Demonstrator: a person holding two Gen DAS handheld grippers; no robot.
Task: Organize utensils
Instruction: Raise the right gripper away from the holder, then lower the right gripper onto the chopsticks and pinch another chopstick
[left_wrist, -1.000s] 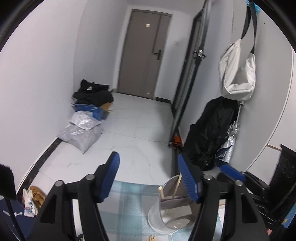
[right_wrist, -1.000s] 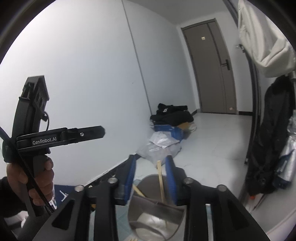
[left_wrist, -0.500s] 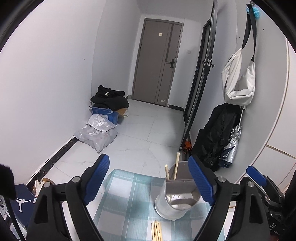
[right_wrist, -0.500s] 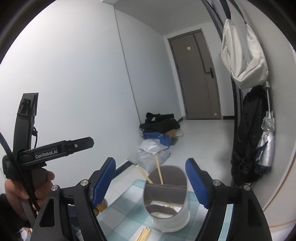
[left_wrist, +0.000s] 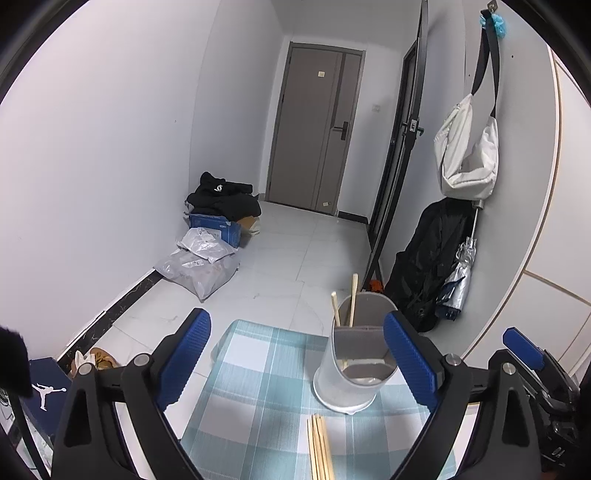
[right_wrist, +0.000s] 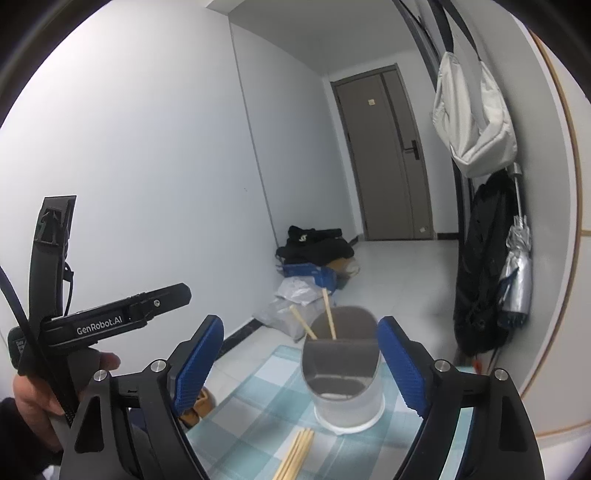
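Left wrist, two chopsticks (left_wrist: 352, 300) in holder (left_wrist: 347, 380), four loose chopsticks (left_wrist: 320, 446)

Grey utensil holder (left_wrist: 351, 373) with two wooden chopsticks (left_wrist: 352, 299) upright inside.
More loose chopsticks (left_wrist: 319, 446) lie bundled just before it.

White bag (left_wrist: 466, 155) on wall hook; black clothes (left_wrist: 223, 201) beside grey door (left_wrist: 317, 133)

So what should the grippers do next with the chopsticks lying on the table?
Probably lower the right gripper, its jaws opening and empty, onto the loose chopsticks on the checked cloth; two already stand in the holder.
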